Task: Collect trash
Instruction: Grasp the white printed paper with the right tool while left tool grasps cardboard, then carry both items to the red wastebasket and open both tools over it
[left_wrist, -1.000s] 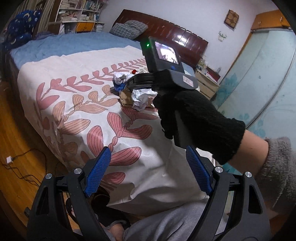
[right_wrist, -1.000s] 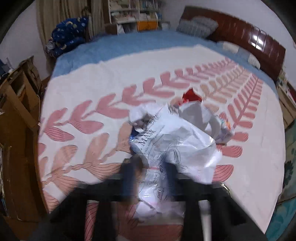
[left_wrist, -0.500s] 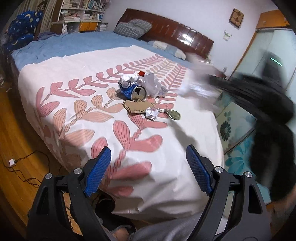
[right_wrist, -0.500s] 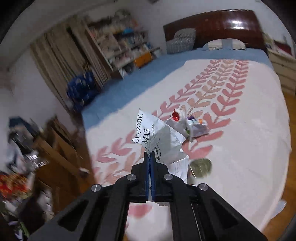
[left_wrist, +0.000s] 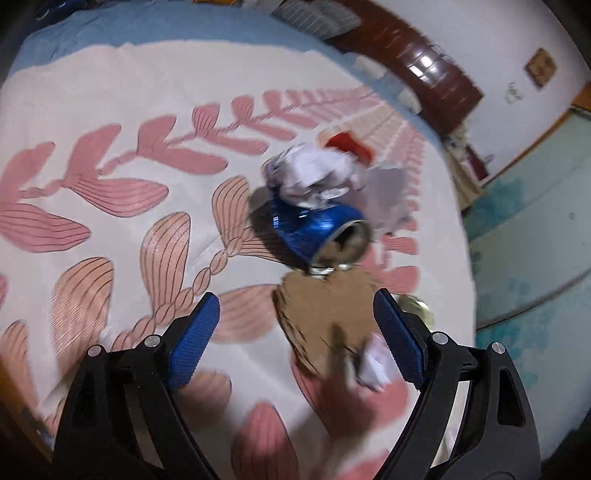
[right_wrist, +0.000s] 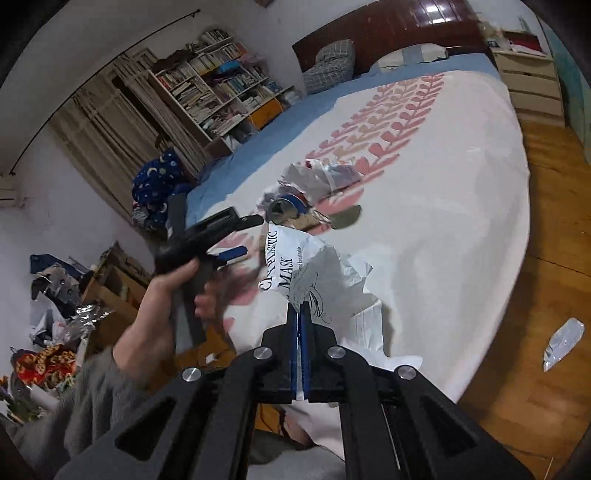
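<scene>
A trash pile lies on the leaf-print bedspread (left_wrist: 110, 110): a blue can (left_wrist: 317, 229) on its side, crumpled white paper (left_wrist: 310, 177), a red wrapper (left_wrist: 347, 144), a torn cardboard piece (left_wrist: 325, 317) and a small paper ball (left_wrist: 373, 365). My left gripper (left_wrist: 295, 332) hovers open just above the cardboard, which lies between its blue pads (left_wrist: 195, 339). My right gripper (right_wrist: 300, 306) is shut on a white mask packaging bag (right_wrist: 314, 266), held up over the bed's near edge. The right wrist view also shows the pile (right_wrist: 306, 192) and the left gripper (right_wrist: 247, 236) in a hand.
A round gold lid (left_wrist: 417, 306) lies beside the cardboard. A plastic scrap (right_wrist: 563, 343) lies on the wooden floor (right_wrist: 535, 258) right of the bed. A bookshelf (right_wrist: 221, 88), a nightstand (right_wrist: 532, 81) and cluttered furniture (right_wrist: 55, 295) surround the bed.
The right gripper closed on the mask bag, lifted it off the pile and swung it away towards the bed's edge. The left gripper dropped in close over the cardboard and can.
</scene>
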